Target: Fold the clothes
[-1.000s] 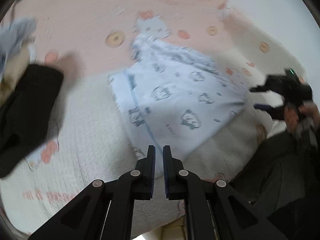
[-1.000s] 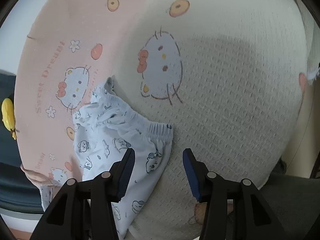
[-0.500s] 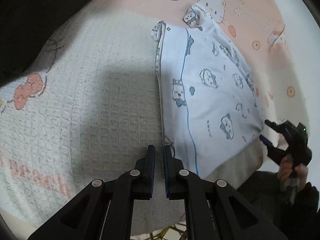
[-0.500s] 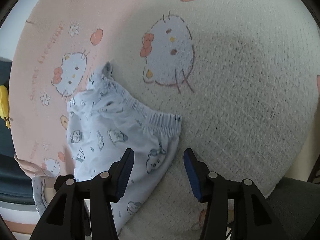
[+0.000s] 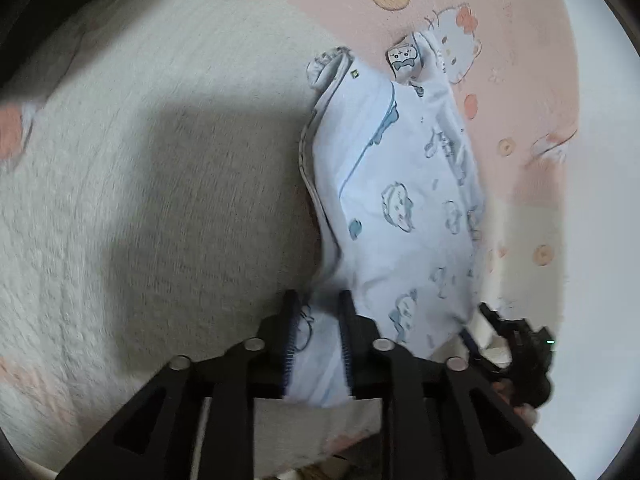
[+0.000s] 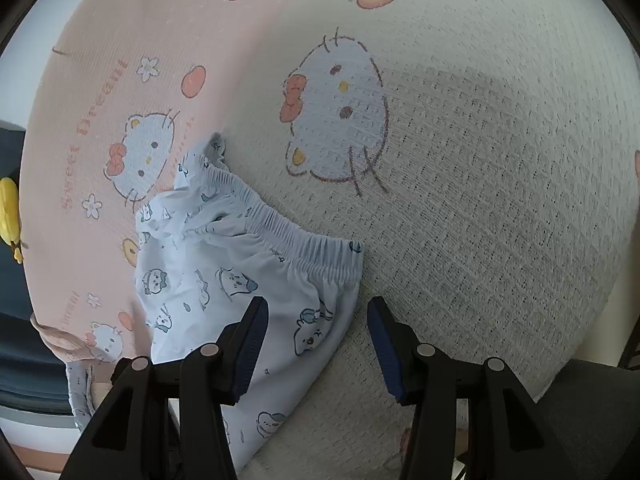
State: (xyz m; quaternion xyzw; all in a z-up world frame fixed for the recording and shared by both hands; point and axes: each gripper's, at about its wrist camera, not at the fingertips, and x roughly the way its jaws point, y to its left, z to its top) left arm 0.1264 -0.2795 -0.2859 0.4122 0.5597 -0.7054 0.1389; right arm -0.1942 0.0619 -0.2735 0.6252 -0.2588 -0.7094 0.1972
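Observation:
A light blue garment with small cartoon prints lies flat on the bed, its elastic waistband towards the cream side. My left gripper is at the garment's near end, fingers parted a little with a fold of the cloth between them; the view is blurred. My right gripper hangs open just above the garment's waistband corner, nothing pinched between its fingers. In the left wrist view the right gripper shows at the garment's far lower corner, held by a hand.
The bed cover is cream waffle cloth on one side and pink with cat and doughnut prints on the other. The bed edge runs along the bottom of both views. A yellow object sits beyond the bed's left edge.
My left gripper has swung down to the garment's near end and its fingers have parted around the cloth. The black clothing has left its view. My right gripper has edged closer to the waistband.

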